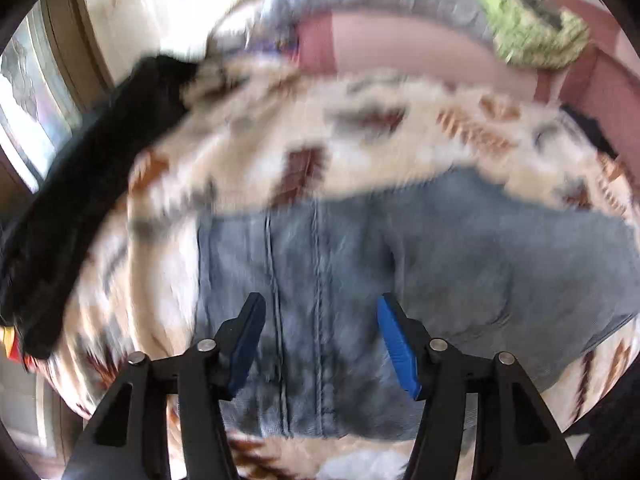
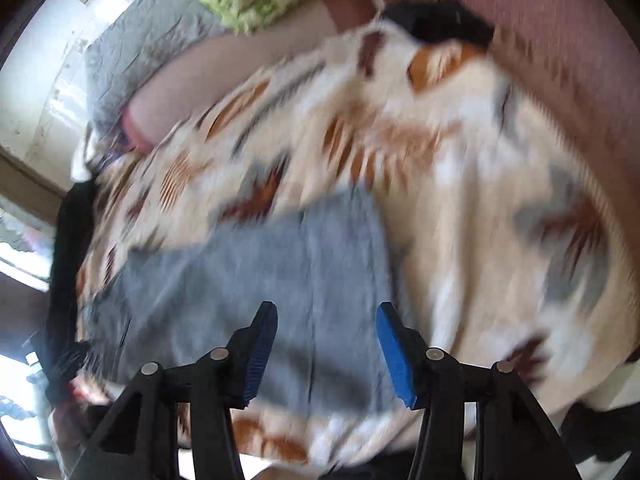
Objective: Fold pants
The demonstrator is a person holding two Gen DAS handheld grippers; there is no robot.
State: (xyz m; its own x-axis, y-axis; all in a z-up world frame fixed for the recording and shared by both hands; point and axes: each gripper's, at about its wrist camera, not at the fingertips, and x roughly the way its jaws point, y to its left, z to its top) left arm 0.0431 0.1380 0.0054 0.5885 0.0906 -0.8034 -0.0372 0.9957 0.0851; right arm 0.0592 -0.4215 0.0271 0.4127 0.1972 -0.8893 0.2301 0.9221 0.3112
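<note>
Light blue denim pants (image 1: 360,264) lie on a cream blanket with brown and grey patterns (image 1: 360,128). In the left wrist view, my left gripper (image 1: 320,340) is open and empty, hovering above the pants near their double seams. In the right wrist view, the pants (image 2: 260,272) lie flat with their right edge near the blanket's middle. My right gripper (image 2: 326,350) is open and empty just above the denim. Both views are motion-blurred.
A black garment (image 1: 80,200) lies along the blanket's left side. A green patterned pillow (image 1: 528,28) and a grey cloth (image 2: 148,48) sit at the back on a pink-red sofa (image 2: 540,40). A window (image 1: 32,92) is at far left.
</note>
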